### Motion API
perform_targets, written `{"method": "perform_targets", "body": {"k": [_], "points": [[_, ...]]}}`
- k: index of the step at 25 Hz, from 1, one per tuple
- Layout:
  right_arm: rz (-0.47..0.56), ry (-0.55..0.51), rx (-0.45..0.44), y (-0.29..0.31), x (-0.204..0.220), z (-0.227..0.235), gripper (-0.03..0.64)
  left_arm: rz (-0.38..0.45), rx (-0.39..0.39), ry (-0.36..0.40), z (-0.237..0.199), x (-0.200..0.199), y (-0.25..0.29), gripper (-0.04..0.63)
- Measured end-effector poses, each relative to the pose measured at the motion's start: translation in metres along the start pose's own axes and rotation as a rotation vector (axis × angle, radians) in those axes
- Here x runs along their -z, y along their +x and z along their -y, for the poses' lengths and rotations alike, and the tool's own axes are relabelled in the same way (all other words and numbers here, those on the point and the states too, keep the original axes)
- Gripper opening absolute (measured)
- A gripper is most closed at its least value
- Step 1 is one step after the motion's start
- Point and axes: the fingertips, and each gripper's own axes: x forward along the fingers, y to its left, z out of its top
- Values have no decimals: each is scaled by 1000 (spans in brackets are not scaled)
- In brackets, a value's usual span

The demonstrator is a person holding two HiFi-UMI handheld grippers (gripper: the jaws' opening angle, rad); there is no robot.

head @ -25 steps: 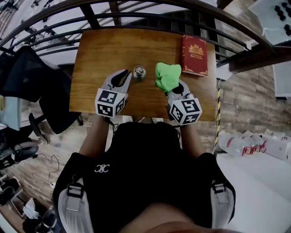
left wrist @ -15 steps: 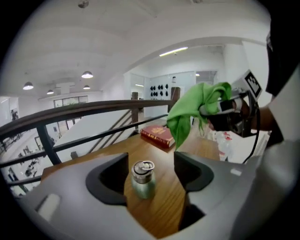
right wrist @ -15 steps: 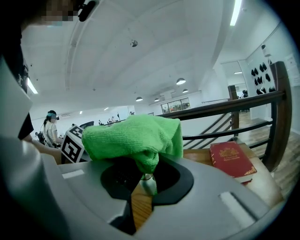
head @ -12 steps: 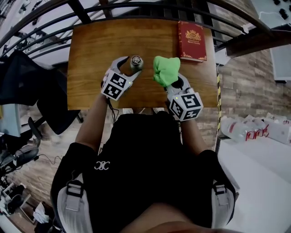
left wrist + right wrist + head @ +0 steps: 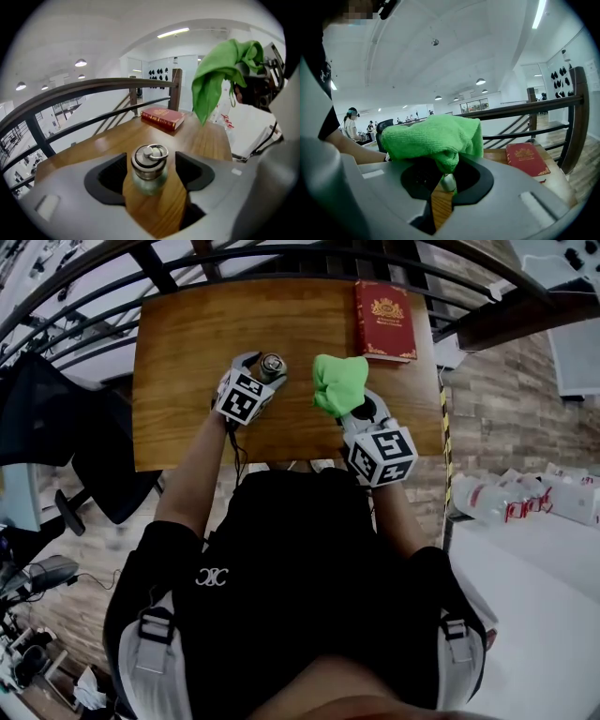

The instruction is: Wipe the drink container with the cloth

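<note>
The drink container point(image 5: 149, 169), a small metal flask with a ring on its cap, stands upright on the wooden tabletop point(image 5: 187, 343), a little back from the near edge. It sits between the jaws of the left tongs point(image 5: 263, 368). Those jaws have just been opening and stand wide apart. In the left gripper view a strip of bare wood shows on each side of the flask, so neither pad touches it. The left tongs tilt downward over the flask.

Just to the flask's right the green cloth point(image 5: 338, 382) hangs bunched above the tabletop, apart from the flask. The right tongs point(image 5: 445, 182) have their jaws drawn together on a fold of the cloth. The rest of it heaps over the jaw tips and hides most of them in the head view.

Further back and to the right, a red book point(image 5: 383, 321) lies flat at the far edge of the tabletop, well apart from the flask. A dark railing point(image 5: 93, 87) curves round behind the tabletop.
</note>
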Motion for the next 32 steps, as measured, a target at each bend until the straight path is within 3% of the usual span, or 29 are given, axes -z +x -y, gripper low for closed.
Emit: {"method": "perform_targets", "body": {"k": [6,18,23,32], "points": [[4,-7,-2,2,-4,0,46,-4,-20,-35,-3,4,12,344],[-32,-25,-80,25,-1,-17,46,118,-100,-123,-12,22,-5,305],[-76,-38,-153,42,9,-33,46,155,-114,-198,-12,34,-24,305],[-166,-70,-353,77,30,-75,46,184,-115,-263,-13,52,-36,302]]}}
